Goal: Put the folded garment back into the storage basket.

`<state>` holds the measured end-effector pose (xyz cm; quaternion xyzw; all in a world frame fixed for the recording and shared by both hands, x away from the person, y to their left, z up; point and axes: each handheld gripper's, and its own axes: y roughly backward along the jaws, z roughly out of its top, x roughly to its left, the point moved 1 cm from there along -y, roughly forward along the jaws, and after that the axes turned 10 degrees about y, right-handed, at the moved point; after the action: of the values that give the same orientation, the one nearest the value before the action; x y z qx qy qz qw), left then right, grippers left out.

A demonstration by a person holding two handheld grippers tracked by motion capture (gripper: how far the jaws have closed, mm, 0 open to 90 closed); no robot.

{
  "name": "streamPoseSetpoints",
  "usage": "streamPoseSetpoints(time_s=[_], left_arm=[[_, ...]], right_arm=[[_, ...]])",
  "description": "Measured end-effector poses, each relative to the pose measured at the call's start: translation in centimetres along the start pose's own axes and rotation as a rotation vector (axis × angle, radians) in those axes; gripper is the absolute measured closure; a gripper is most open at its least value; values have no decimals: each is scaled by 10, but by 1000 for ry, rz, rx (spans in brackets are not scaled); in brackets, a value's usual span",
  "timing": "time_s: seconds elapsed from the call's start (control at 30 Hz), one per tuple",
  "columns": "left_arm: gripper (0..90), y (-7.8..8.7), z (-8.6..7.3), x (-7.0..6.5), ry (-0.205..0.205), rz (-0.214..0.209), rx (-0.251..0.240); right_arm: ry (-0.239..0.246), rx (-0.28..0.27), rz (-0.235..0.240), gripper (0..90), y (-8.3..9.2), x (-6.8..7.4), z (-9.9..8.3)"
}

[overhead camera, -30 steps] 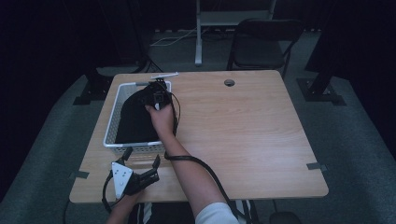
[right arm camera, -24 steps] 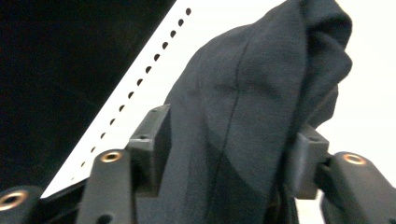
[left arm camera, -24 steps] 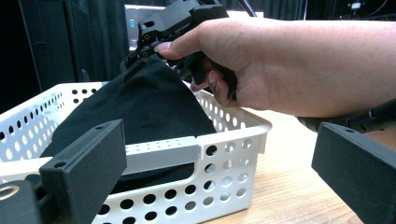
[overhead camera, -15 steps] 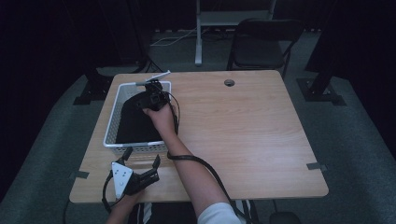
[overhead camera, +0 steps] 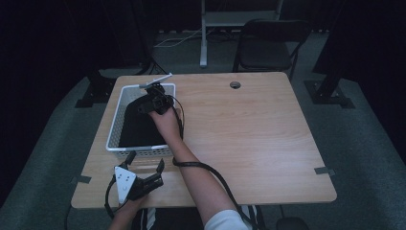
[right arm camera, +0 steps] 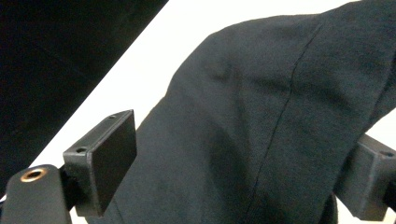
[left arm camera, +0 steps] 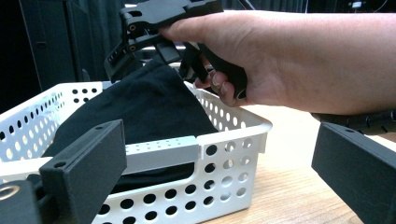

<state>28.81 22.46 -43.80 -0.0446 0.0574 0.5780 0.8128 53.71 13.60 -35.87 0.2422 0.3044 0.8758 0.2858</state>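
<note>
A white perforated basket (overhead camera: 114, 132) stands at the table's left and holds a black cloth (overhead camera: 136, 127). My right gripper (overhead camera: 152, 98) hangs over the basket's far end, pointing down at the cloth. Its jaws have just been opening and now stand wide apart, with the black cloth (right arm camera: 261, 140) bunched between them. In the left gripper view the cloth (left arm camera: 140, 107) rises in a peak toward the right gripper (left arm camera: 122, 63), inside the basket (left arm camera: 233, 140). My left gripper (overhead camera: 146, 160) rests near the table's front edge, just in front of the basket, open with nothing between its jaws (left arm camera: 219, 168).
The wooden table (overhead camera: 258, 139) has a round cable hole (overhead camera: 234, 85) at the back and tape marks near its front corners. The right gripper's cable (overhead camera: 210, 172) trails across the table beside the forearm. A black folding chair (overhead camera: 268, 45) stands behind the table.
The right hand has shifted only slightly over the basket's far end. The left gripper has stayed put.
</note>
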Motion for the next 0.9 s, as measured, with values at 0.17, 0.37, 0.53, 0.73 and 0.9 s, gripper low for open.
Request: streamPoseSetpoints(time_s=[0.17,0.37,0.53,0.73,0.9], left_arm=[[44,0,0,0,-1,0,1],[44,0,0,0,0,0,1],[44,0,0,0,0,1,0],[44,0,0,0,0,4,0],[44,0,0,0,0,5,0]], right_arm=[[26,-8,3,70,1,2,0],[55,-86,13,33,8,6,0],[70,-130,36,13,13,6,1],[128,-190,28,13,18,12,-1],[138,-225,31,13,21,14,-2]])
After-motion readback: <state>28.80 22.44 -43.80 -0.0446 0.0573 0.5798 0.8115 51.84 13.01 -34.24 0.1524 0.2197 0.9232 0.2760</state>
